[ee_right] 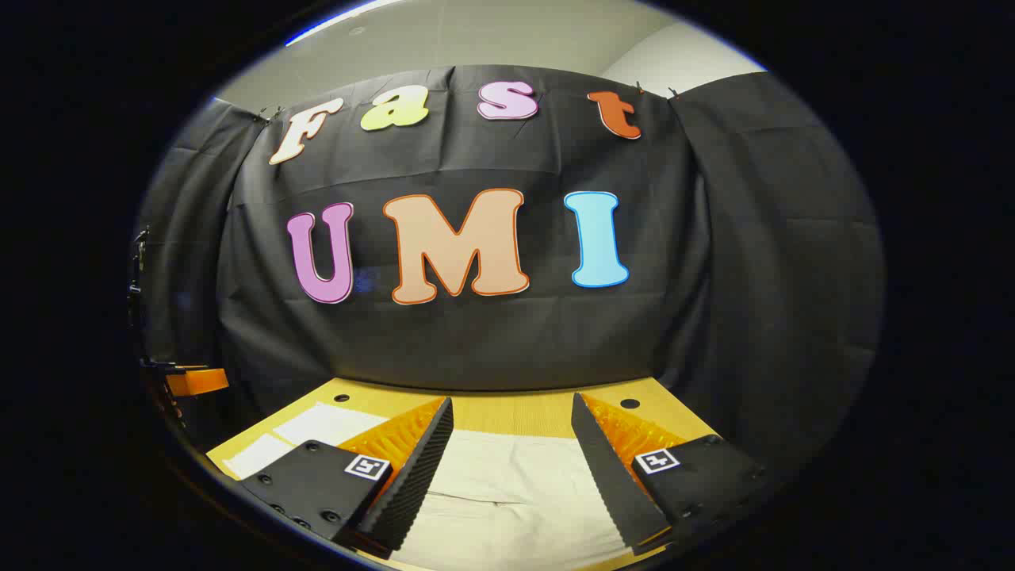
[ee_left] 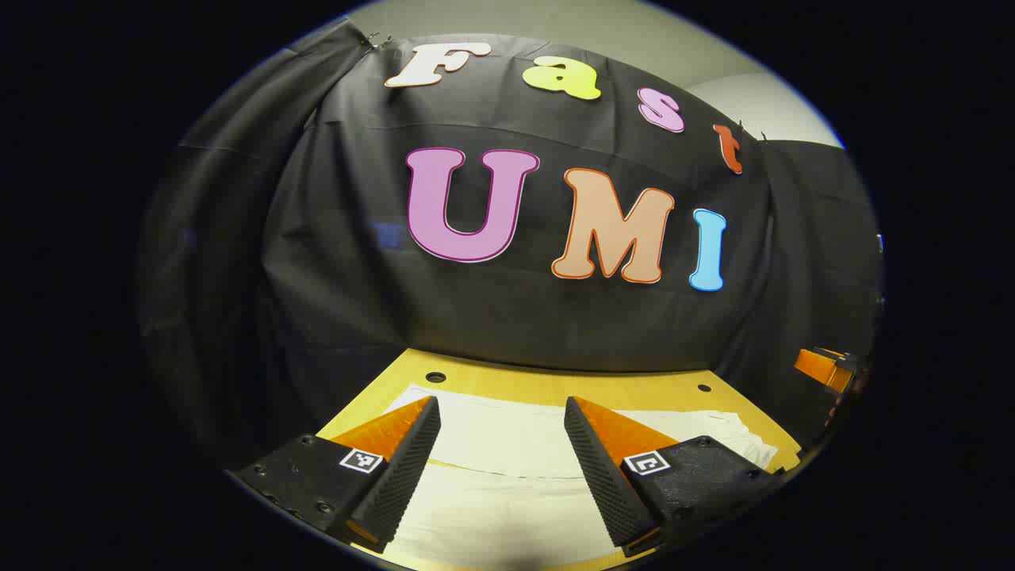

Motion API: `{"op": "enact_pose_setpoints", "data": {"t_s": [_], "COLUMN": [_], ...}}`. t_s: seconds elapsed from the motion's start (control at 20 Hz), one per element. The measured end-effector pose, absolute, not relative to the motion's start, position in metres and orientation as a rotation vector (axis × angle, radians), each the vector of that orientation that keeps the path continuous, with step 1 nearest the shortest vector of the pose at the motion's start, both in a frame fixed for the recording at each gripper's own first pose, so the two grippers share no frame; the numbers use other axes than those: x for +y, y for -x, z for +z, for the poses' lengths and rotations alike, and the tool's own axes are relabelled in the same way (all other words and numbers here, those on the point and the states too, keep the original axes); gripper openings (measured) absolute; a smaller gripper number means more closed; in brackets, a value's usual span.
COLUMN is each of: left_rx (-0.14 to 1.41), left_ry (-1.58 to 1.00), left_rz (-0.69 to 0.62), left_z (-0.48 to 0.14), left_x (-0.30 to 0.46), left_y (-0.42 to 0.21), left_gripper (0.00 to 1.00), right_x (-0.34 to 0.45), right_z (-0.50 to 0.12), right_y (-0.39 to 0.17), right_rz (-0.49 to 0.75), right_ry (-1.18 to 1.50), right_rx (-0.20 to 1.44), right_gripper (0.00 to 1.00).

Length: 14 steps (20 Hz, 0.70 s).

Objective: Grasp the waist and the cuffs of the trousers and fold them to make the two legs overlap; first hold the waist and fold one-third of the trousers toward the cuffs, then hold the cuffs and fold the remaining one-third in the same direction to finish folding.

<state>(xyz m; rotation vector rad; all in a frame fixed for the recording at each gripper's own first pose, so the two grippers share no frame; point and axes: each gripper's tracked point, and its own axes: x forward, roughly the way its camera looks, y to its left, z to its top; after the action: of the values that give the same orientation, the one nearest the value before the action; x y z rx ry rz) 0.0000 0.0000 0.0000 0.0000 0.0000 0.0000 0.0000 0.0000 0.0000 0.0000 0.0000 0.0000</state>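
Fingers of the left gripper (ee_left: 501,444) spread wide, gripping nothing, hovering above pale trousers (ee_left: 507,452) lying flat on the wooden worktop (ee_left: 555,387). Same for the right gripper (ee_right: 511,448): parted, nothing between, above the same cloth. Trousers reaching toward the worktop's far edge, gathered folds near its right corner. Likely light, soft and limp, prone to sag and wrinkle; best pinched at waistband and cuffs through both layers. Worktop smooth, with 2 round holes near the far edge; black cloth wall (ee_right: 492,341) behind.
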Motion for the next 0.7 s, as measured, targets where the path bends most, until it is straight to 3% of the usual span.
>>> {"op": "enact_pose_setpoints", "data": {"t_s": [0.45,0.5,0.7], "left_rx": [0.02,0.02,0.022], "left_ry": [0.024,0.022,0.011], "left_rz": [-0.004,-0.007,-0.019], "left_z": [-0.0086,-0.0082,-0.0077], "left_x": [-0.0004,-0.0002,0.0], "left_y": [0.0013,0.0015,0.0009], "left_gripper": [0.94,0.94,0.94], "right_x": [0.0037,0.0044,0.0087], "right_z": [-0.0047,-0.0053,-0.0062], "right_y": [0.0077,0.0078,0.0102], "right_rz": [-0.001,0.0,0.005], "right_ry": [0.032,0.035,0.046], "right_rx": [0.019,0.02,0.026], "right_gripper": [0.96,0.92,0.96]}}
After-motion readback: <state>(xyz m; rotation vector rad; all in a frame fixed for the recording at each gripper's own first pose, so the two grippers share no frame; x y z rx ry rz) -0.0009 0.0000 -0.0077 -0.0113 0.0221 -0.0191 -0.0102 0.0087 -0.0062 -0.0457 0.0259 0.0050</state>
